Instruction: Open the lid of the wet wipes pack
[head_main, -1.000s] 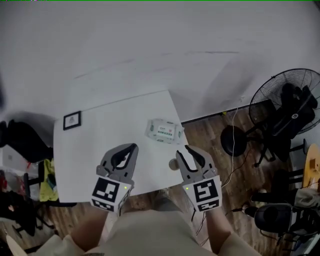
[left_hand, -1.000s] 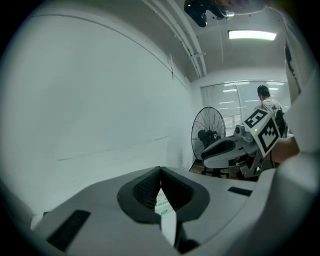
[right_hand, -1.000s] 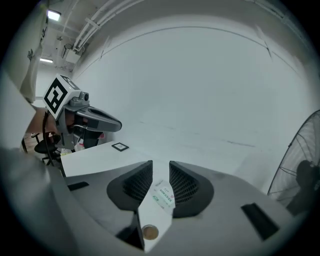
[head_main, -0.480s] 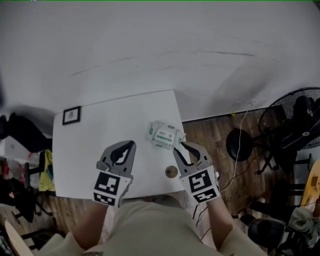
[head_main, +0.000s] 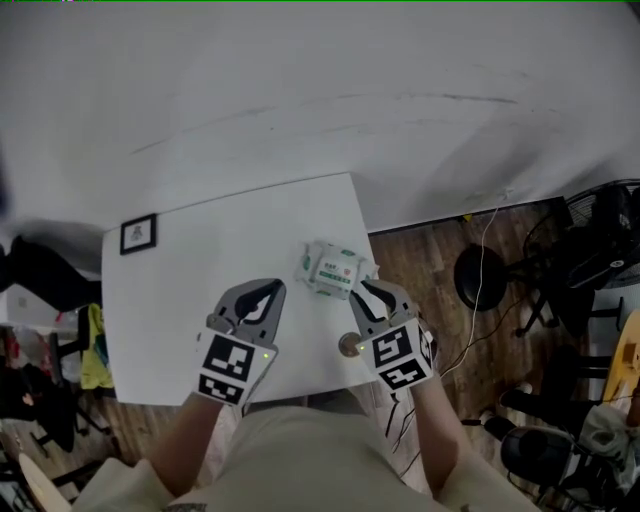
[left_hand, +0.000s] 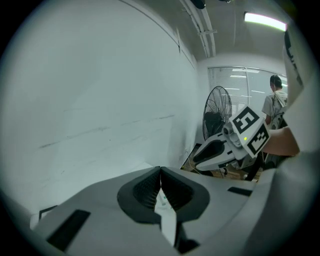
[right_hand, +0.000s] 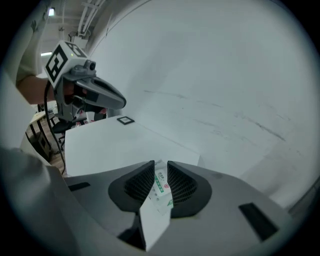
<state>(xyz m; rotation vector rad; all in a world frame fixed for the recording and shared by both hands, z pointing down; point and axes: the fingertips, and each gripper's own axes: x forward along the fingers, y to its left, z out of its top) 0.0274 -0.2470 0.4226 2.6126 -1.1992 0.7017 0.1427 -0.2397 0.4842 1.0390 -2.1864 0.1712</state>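
Observation:
The wet wipes pack (head_main: 333, 269), white with a green label, lies flat near the right edge of the white table (head_main: 200, 300). My right gripper (head_main: 375, 290) hangs just short of the pack's near right corner. Its jaws are closing and stand a narrow gap apart, with nothing pressed between them. In the right gripper view the pack (right_hand: 161, 187) shows through that gap, ahead of the right gripper (right_hand: 160, 164). My left gripper (head_main: 272, 288) hovers over bare table to the left of the pack. The left gripper (left_hand: 160, 169) is shut and holds nothing.
A small black-framed marker card (head_main: 138, 233) lies at the table's far left corner. A small round object (head_main: 348, 345) shows at the table's near right edge. A standing fan (head_main: 600, 240) and cables are on the wooden floor to the right. A wall is behind the table.
Both grippers have moved forward and down toward the pack. The right one now sits right by the pack's near corner, with its jaws narrower than before.

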